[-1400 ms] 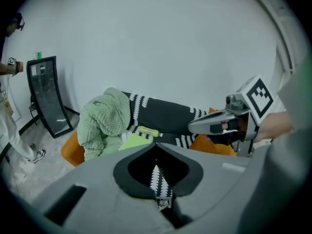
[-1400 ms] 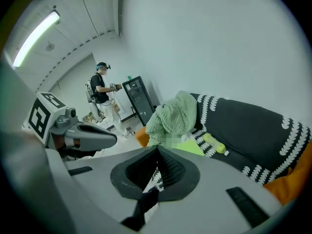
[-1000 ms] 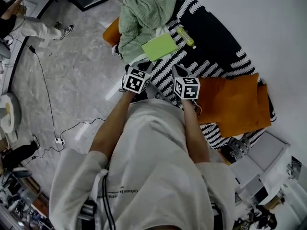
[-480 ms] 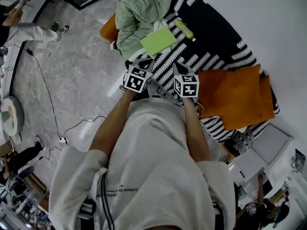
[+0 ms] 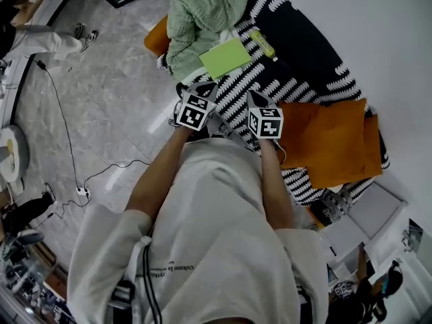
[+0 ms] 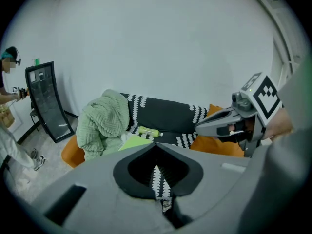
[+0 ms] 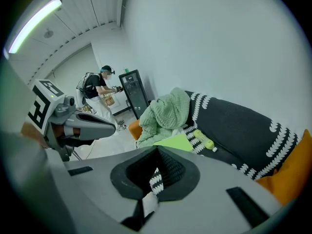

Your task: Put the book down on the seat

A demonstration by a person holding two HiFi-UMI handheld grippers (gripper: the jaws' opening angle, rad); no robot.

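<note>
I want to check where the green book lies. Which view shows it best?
The head view: the green book lies flat and nearly whole on the striped seat, beside the blanket. Both gripper views show only a low, partly hidden strip of it.

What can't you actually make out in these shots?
- Head view: the person's torso hides part of the sofa's front edge.
- Every view: the green blanket covers one end of the seat.
- The lime book's cover and the bottle's label: too small to read.
- Left gripper view: the right gripper blocks part of the orange cushion.
</note>
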